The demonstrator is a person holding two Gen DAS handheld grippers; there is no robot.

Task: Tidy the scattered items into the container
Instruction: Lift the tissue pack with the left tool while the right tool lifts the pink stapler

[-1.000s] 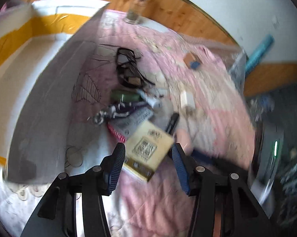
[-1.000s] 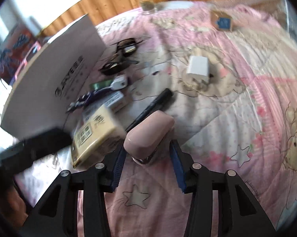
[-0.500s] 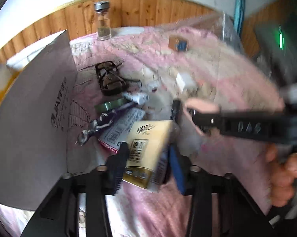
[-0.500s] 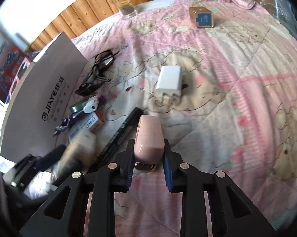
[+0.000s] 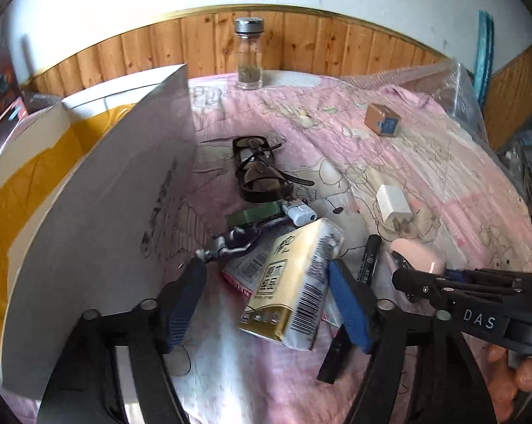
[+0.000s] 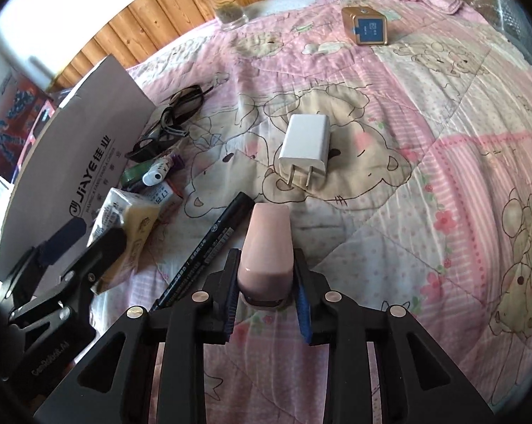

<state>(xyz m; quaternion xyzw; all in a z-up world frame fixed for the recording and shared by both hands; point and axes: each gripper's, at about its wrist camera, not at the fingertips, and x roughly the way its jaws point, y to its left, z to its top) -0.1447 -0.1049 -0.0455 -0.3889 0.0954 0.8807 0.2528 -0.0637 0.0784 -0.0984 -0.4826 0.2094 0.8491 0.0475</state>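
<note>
Your right hand-held gripper (image 6: 266, 304) is clamped on the pink case (image 6: 267, 247), held low over the pink quilt (image 6: 442, 113) just beside the black marker (image 6: 209, 243). Your left hand-held gripper (image 5: 266, 296) has its fingers spread around the yellow tissue pack (image 5: 294, 279), the right pad touching it, beside the white box flap (image 5: 100, 233).

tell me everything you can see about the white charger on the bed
The charger is a small white block of smooth, plastic-looking material with rounded edges and two metal prongs at its near end. It lies flat on the pink cartoon quilt, prongs pointing toward the right hand-held gripper, on a bear print. Nothing else touches it: the black marker and the pink case lie apart from it, nearer the camera. No cable is attached.
</note>
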